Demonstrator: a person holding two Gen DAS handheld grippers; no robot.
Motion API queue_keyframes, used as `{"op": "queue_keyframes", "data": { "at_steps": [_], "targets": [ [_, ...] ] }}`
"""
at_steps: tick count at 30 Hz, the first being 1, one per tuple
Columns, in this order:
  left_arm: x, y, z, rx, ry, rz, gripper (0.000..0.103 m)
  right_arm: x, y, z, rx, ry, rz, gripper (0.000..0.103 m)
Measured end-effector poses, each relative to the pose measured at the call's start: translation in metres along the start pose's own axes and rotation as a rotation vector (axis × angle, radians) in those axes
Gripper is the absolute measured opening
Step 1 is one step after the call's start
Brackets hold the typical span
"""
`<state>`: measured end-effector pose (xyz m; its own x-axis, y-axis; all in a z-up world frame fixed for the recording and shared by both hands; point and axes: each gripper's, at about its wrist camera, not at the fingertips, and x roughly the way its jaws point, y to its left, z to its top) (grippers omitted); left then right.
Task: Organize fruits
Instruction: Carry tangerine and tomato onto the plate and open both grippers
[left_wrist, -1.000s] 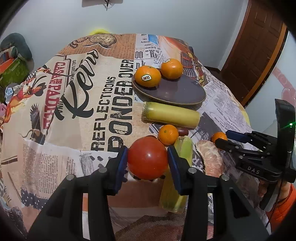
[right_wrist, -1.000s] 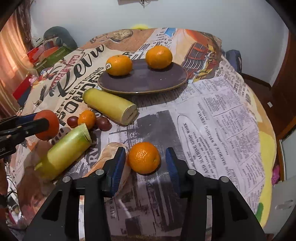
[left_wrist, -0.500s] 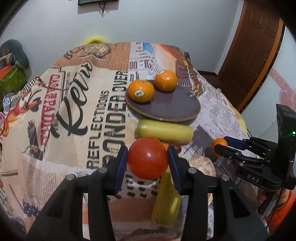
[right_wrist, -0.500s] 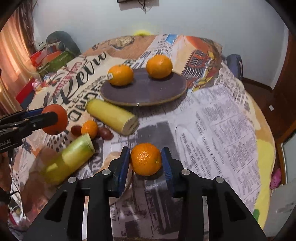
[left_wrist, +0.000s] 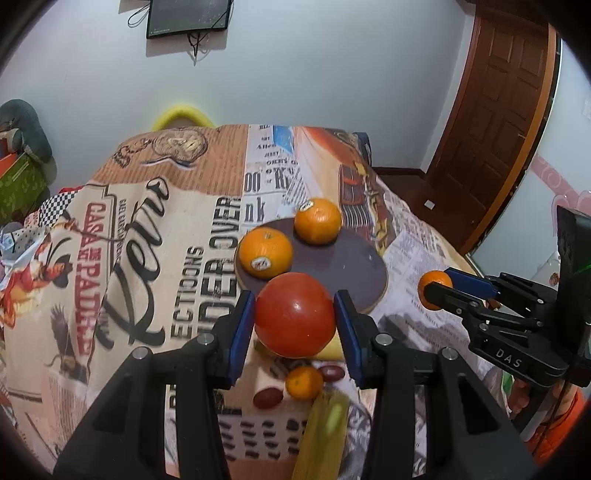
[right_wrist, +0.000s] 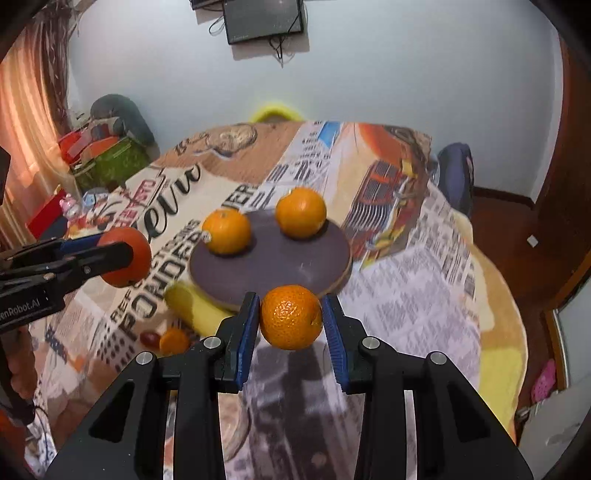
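Observation:
My left gripper (left_wrist: 295, 321) is shut on a red tomato (left_wrist: 294, 314) and holds it in the air just before the dark round plate (left_wrist: 351, 269). Two oranges (left_wrist: 266, 252) (left_wrist: 317, 220) sit on the plate's far left part. My right gripper (right_wrist: 290, 321) is shut on a small orange (right_wrist: 291, 316), lifted above the table near the plate's (right_wrist: 273, 266) front edge. In the left wrist view the right gripper (left_wrist: 436, 290) shows at the right with its orange (left_wrist: 432, 284). In the right wrist view the left gripper (right_wrist: 122, 254) shows at the left with the tomato (right_wrist: 127, 256).
On the printed tablecloth (left_wrist: 147, 258) below lie a small orange (left_wrist: 303, 382), two dark grapes (left_wrist: 268, 397), a yellow-green corn cob (left_wrist: 325, 432) and a yellow squash (right_wrist: 192, 304). A yellow chair back (left_wrist: 183, 115) stands behind the table. A wooden door (left_wrist: 495, 110) is at the right.
Both grippers rose from the table and moved toward the plate. The right gripper closed on the small orange and lifted it. The left gripper carried the tomato upward.

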<state>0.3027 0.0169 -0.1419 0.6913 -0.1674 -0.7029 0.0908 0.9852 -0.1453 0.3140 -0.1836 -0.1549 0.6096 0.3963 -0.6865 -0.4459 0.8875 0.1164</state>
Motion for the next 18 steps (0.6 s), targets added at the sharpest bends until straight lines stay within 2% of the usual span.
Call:
{"op": "queue_keyframes", "data": {
  "at_steps": [9,18],
  "targets": [
    [0.029,-0.001,0.017,0.002,0.005,-0.013,0.044,0.014,-0.006,0.024,-0.005,-0.040,0.005,0.032],
    [0.069,0.009,0.013,-0.028,0.070,-0.013,0.044,0.057,-0.012,0.021,-0.002,0.027,0.005,0.032]
  ]
}}
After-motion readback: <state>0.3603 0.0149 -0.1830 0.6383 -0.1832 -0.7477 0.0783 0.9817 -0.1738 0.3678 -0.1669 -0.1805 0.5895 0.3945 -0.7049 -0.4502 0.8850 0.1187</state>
